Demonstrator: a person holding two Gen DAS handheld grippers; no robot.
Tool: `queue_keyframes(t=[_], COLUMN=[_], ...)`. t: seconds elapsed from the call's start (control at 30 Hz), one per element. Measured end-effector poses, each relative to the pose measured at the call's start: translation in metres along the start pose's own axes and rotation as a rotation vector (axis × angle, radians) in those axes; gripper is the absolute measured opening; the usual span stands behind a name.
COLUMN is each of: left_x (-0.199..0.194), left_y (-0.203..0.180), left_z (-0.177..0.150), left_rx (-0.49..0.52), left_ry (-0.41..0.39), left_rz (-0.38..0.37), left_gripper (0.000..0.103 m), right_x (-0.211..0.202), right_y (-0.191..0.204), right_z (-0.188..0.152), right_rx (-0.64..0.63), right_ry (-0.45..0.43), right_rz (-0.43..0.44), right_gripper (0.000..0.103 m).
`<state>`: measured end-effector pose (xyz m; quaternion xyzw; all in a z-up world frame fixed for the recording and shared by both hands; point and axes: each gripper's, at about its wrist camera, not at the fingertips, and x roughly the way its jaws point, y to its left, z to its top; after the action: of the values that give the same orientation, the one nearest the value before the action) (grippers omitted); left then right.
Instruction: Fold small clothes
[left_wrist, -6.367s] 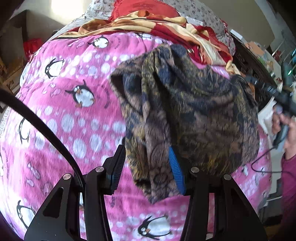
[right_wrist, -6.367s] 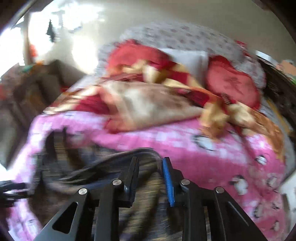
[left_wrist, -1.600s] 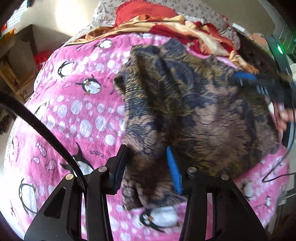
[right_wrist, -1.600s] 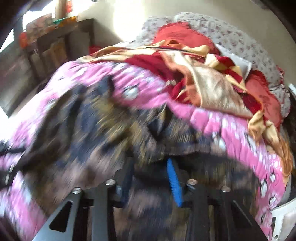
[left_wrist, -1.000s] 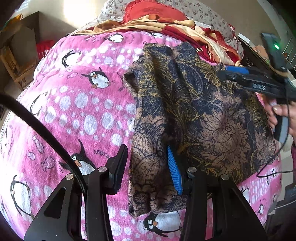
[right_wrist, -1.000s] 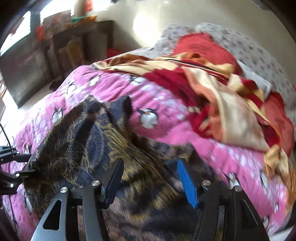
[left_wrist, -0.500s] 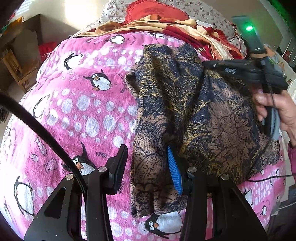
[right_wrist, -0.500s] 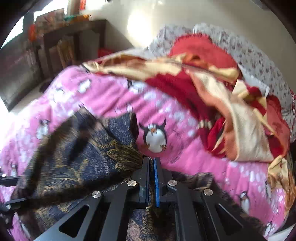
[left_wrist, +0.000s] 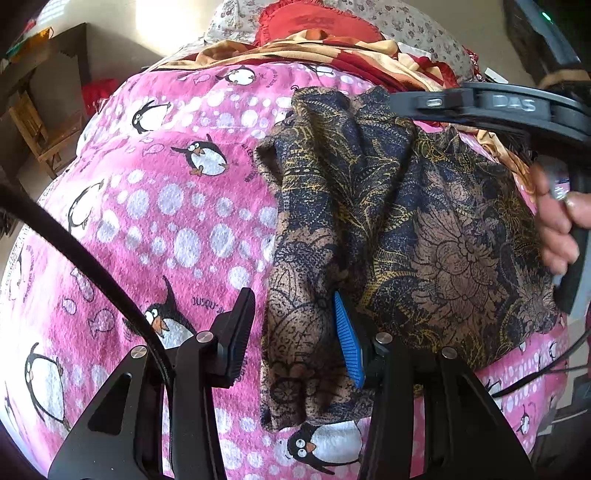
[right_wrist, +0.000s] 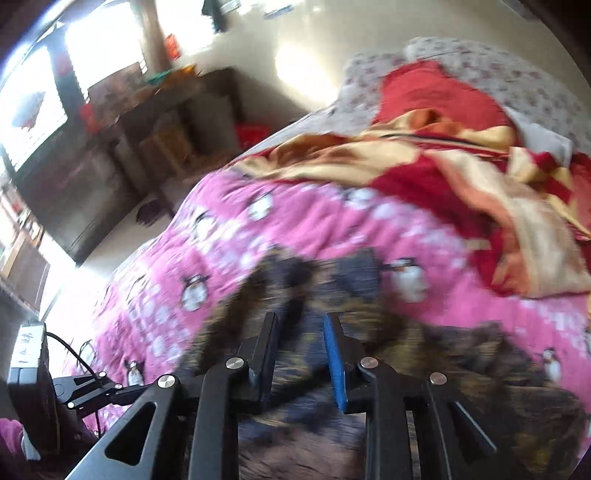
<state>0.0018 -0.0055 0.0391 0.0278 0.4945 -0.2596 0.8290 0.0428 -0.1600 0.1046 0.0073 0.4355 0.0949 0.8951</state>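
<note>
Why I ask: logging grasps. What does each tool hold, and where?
Nothing. The left tool is open, with the garment lying loose between its fingers; the right tool is open over the garment, in a blurred view.

You have one dark patterned garment (left_wrist: 388, 229), one pink penguin blanket (left_wrist: 155, 206), one red and gold blanket (right_wrist: 461, 177), one red pillow (left_wrist: 314, 22) and two grippers, left (left_wrist: 295, 332) and right (right_wrist: 301, 354).
</note>
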Motion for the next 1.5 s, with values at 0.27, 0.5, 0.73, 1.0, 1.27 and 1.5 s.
queue_keyframes(t=[0.27,0.5,0.73,1.0,1.27,1.5], left_x=[0.001,0.001,-0.003,-0.01,-0.016,-0.026], left_y=[0.006,0.014,0.015,0.019,0.028,0.048], left_z=[0.001,0.0,-0.003,-0.007,-0.01,-0.012], left_rx=[-0.015,-0.042,-0.055,-0.074,-0.111,-0.212], left_ry=[0.011,0.014,0.012,0.014,0.012,0.007], left_rz=[-0.02,-0.048,-0.052,-0.058,-0.088,-0.179], left_gripper=[0.045,0.051,0.051,0.051,0.051,0.069], right_x=[0.073,0.081,0.069,0.059,0.056,0.048], right_y=[0.025,0.025,0.046,0.058,0.059,0.044], right_z=[0.005,0.006,0.003,0.005,0.004,0.007], right_rx=[0.041,0.078,-0.001,-0.037,-0.027,0.078], right_ry=[0.086,0.108,0.097,0.083,0.092,0.081], right_rz=[-0.011,-0.015,-0.067,-0.087,-0.087,-0.026], right_gripper=[0.024,0.036,0.039,0.042,0.043,0.066])
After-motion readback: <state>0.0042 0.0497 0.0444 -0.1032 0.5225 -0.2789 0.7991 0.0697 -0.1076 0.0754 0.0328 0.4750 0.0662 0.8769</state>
